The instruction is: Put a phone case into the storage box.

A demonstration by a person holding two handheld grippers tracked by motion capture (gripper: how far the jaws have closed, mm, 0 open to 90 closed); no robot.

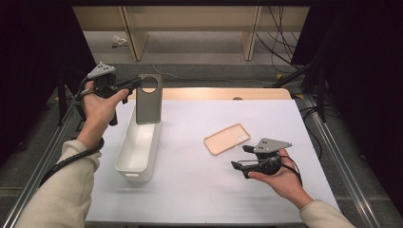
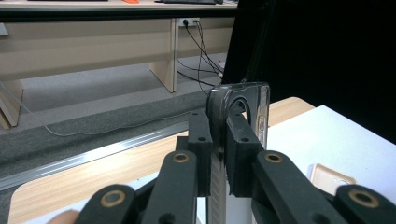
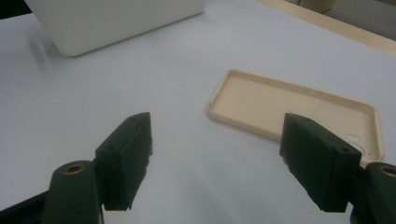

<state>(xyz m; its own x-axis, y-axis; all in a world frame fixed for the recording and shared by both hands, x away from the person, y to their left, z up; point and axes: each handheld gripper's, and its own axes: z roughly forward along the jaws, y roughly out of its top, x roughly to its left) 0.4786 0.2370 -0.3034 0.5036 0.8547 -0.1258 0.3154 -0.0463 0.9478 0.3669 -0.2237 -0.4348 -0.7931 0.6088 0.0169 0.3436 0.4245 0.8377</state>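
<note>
The left tongs (image 1: 135,84) pinch a grey phone case (image 1: 148,99) upright over the far end of the white bin (image 1: 138,148). The right tongs (image 3: 217,158) gape wide, empty, near the beige phone case (image 1: 227,138) on the tabletop (image 1: 199,190), which partly hides behind one jaw.

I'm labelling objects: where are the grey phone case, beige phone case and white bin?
grey phone case (image 1: 148,105), high view, lower back panel
beige phone case (image 1: 227,138), high view, inner face
white bin (image 1: 127,166), high view, near rim

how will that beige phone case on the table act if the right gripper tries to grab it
The beige phone case is a thin open shell, so it is probably light and may flex when pinched. Lying flat on the smooth white table, it would likely slide if nudged. The right gripper is open beside it.
</note>
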